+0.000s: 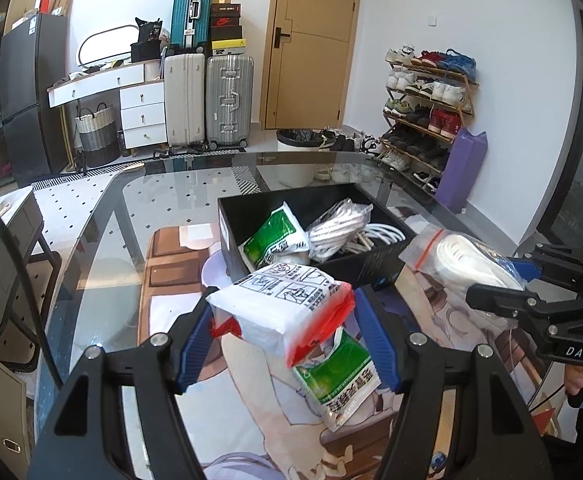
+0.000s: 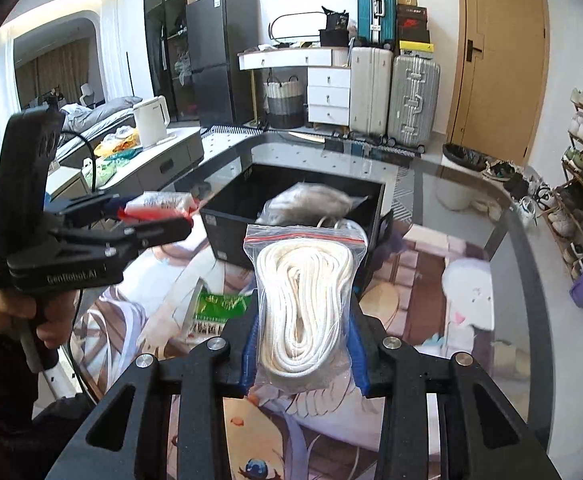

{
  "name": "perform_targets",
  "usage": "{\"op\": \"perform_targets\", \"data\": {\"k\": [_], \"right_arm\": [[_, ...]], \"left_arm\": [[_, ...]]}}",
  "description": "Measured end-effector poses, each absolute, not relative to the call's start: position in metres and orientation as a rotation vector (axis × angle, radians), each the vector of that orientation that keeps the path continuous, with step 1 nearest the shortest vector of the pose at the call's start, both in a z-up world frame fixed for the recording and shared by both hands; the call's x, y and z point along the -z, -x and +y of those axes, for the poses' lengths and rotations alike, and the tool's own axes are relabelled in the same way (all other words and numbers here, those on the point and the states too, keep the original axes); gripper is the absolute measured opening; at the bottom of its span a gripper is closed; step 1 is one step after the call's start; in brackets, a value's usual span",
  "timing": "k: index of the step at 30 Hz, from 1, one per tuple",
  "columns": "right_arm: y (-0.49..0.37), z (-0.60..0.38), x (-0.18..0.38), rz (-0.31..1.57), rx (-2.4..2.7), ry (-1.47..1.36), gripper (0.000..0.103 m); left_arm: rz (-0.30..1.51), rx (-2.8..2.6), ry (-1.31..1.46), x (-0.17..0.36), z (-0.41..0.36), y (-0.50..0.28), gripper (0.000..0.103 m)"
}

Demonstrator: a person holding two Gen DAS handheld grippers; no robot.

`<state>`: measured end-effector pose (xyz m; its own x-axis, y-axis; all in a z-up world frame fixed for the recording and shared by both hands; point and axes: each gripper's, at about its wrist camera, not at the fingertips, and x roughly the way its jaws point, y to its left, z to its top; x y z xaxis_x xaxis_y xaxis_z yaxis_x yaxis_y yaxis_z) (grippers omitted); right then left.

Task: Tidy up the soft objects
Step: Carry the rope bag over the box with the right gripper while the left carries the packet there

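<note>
You are holding two soft packs above the surface: your left gripper (image 1: 281, 334) is clenching a white packet (image 1: 281, 308) with a red strip, and your right gripper (image 2: 305, 344) is gripping a zip bag of white rope (image 2: 305, 304) low down. The black box (image 1: 383, 258), at centre frame, is already carrying similar packs. The tall rope bag could flop or slide out, and the green packet (image 1: 339, 376) below is waiting, unsorted.

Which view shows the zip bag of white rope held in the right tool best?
The right wrist view: the zip bag of white rope fills the centre, coils and red seal visible. The left wrist view catches it side-on at the right edge.
</note>
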<state>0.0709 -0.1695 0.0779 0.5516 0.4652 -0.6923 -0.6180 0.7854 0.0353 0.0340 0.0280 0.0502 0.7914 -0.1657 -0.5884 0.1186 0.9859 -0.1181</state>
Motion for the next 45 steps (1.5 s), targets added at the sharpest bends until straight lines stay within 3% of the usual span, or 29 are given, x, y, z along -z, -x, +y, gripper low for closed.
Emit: {"op": "perform_targets", "data": {"k": [16, 45], "right_arm": [[-0.118, -0.147, -0.1, 0.717, -0.602, 0.165, 0.037], [-0.206, -0.123, -0.054, 0.792, -0.588, 0.091, 0.037]], "left_arm": [[0.609, 0.147, 0.055, -0.07, 0.022, -0.063, 0.067], [0.696, 0.147, -0.009, -0.029, 0.007, -0.128, 0.067]]}}
